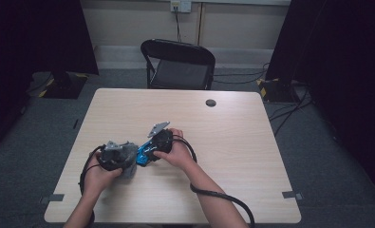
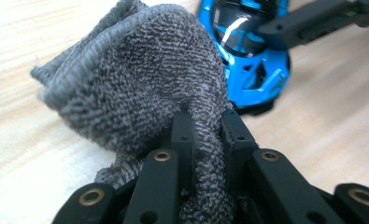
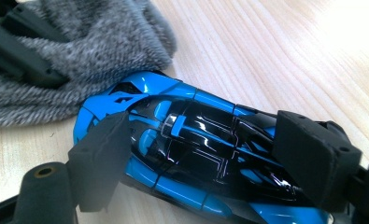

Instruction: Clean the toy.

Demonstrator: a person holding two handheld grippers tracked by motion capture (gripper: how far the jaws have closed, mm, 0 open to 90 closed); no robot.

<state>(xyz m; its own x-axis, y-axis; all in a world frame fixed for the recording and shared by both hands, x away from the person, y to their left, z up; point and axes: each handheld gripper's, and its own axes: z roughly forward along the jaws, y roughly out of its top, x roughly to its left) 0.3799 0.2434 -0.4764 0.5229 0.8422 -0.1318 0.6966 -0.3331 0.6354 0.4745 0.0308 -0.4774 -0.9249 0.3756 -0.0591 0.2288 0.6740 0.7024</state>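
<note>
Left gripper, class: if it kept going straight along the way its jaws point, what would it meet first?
The left gripper, shut on the bunched grey terry cloth, points at the glossy blue-and-black toy car just beyond. The cloth would probably press against the car first, though the gap between them is hard to judge.

Background stuff: the light wooden table (image 1: 232,142) had a small round grommet hole (image 1: 210,102) near its far edge, and a black folding chair (image 1: 178,64) sat just behind it. Cables (image 1: 289,111) trailed over the grey floor on the right, a wall outlet (image 1: 180,5) showed up top, and black curtains (image 1: 38,38) hung on both sides.
</note>
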